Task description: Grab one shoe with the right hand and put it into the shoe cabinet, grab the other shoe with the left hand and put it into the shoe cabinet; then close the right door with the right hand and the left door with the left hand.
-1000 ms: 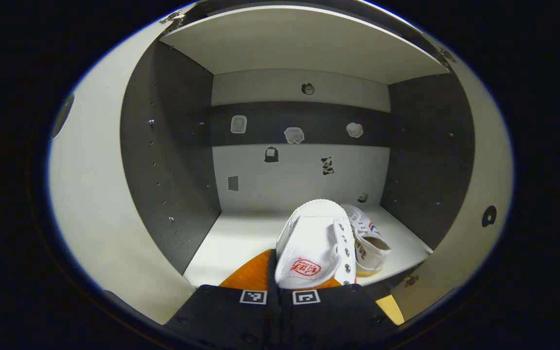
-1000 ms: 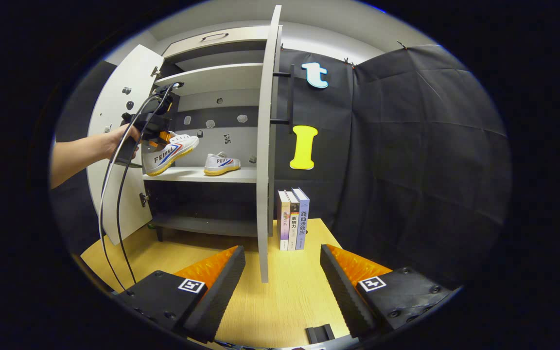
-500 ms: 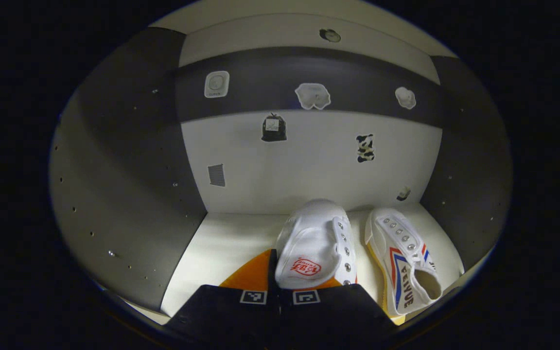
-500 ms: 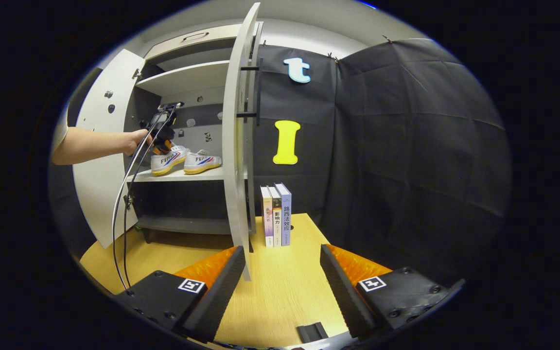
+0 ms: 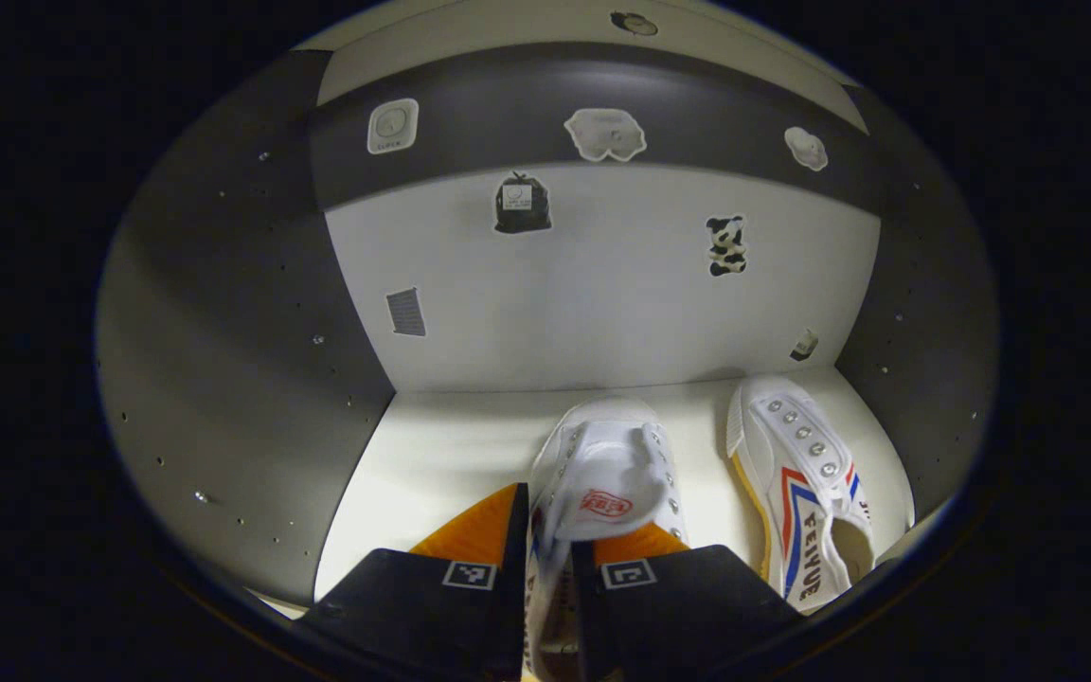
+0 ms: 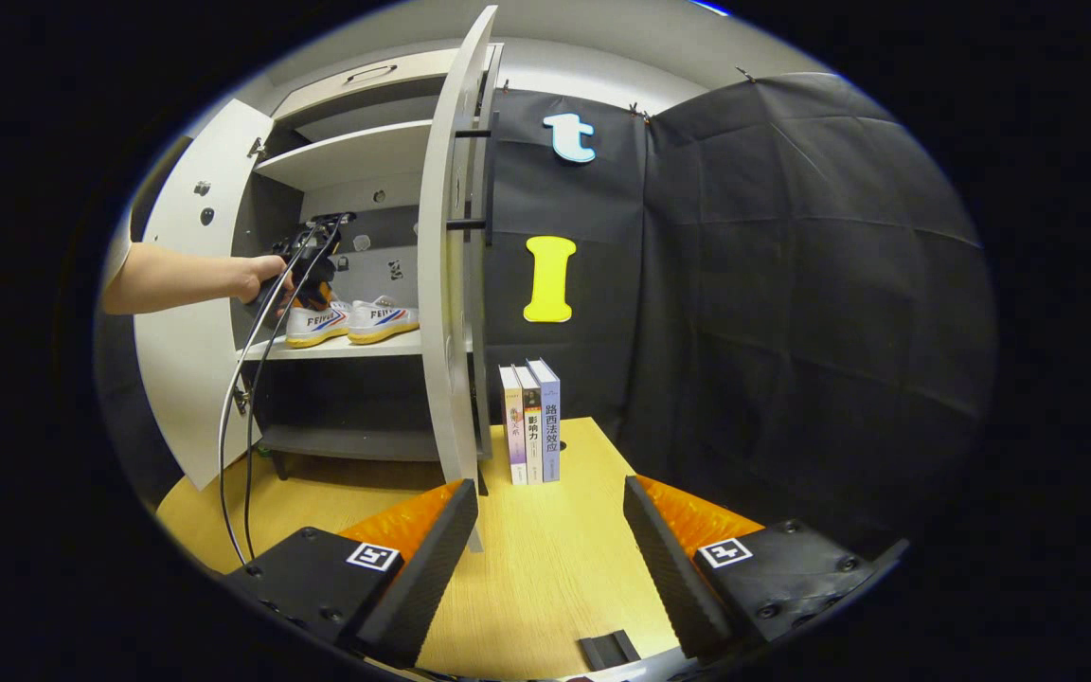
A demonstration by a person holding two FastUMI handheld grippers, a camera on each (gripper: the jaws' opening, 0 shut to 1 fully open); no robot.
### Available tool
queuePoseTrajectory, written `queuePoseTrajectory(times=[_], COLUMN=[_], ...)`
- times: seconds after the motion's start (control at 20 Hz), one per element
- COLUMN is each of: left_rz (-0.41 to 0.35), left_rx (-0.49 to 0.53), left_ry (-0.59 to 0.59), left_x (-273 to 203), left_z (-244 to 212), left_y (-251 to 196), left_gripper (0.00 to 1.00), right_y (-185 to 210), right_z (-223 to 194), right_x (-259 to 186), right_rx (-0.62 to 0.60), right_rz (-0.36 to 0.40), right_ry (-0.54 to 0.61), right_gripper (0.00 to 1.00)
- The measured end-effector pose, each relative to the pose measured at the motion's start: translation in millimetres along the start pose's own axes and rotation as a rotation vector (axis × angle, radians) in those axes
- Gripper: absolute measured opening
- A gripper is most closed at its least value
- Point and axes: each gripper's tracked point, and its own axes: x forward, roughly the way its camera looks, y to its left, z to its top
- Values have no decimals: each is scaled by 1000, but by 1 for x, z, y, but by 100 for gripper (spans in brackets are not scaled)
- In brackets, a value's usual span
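The second shoe (image 5: 602, 483) is pinched at its collar by the left gripper (image 5: 550, 568) so it can be set on the cabinet shelf (image 5: 441, 455), just beside the first shoe (image 5: 806, 493). The right gripper (image 6: 550, 559) is held wide open, empty, near the right door (image 6: 446, 275), ready for closing it.

Right tool (image 6: 550, 559): black bodies, orange ribbed fingers (image 6: 688, 521), square markers.

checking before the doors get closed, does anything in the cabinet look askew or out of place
Nothing stands out. Both shoes sit side by side, toes toward the back, on the middle shelf: the placed shoe on the right, the second shoe beside it with the left tool at its heel. Both doors are open; the right tool is open and empty.
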Motion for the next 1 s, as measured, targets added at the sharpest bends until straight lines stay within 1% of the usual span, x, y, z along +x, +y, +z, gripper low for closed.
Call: queuePoseTrajectory(times=[0.1, 0.15, 0.2, 0.25, 0.3, 0.35, 0.4, 0.55, 0.6, 0.65, 0.7, 0.75, 0.8, 0.85, 0.95, 1.0], left_rz=[-8, -22, -28, -27, -23, -37, -63, -128, -144, -157, -173, -182, -187, -191, -213, -243], left_rx=[50, 74, 94, 107, 114, 115, 113, 80, 69, 59, 57, 56, 60, 65, 67, 57], left_ry=[-59, -96, -131, -168, -209, -244, -288, -409, -442, -472, -490, -498, -495, -488, -482, -463], left_x=[-26, -41, -58, -76, -96, -114, -134, -199, -218, -236, -251, -264, -276, -286, -302, -307], left_z=[4, 5, 4, 2, 1, -1, -3, -17, -27, -39, -54, -74, -93, -113, -146, -162], left_y=[-3, -8, -11, -12, -14, -19, -25, -35, -37, -39, -42, -44, -45, -46, -50, -55], left_gripper=[41, 52, 59, 81, 88, 90, 96, 96, 96, 96, 96, 96, 100, 96, 96, 96], right_y=[0, 0, -1, -1, -2, -4, -4, -7, -8, -9, -10, -12, -14, -16, -23, -28], right_z=[2, 3, 4, 5, 8, 14, 19, 35, 42, 49, 56, 65, 72, 81, 97, 108], right_x=[0, 0, 1, 2, 3, 5, 6, 6, 5, 5, 5, 5, 5, 6, 6, 8], right_rx=[12, 22, 27, 29, 31, 33, 35, 47, 53, 56, 57, 56, 54, 53, 52, 55], right_rz=[-10, -13, -13, -14, -17, -16, -18, -30, -35, -39, -42, -44, -45, -43, -48, -55], right_ry=[-5, -8, -8, -7, -9, -15, -21, -47, -57, -69, -84, -100, -111, -123, -144, -156], right_gripper=[98, 98, 98, 99, 98, 98, 98, 98, 96, 98, 98, 96, 98, 98, 98, 98])
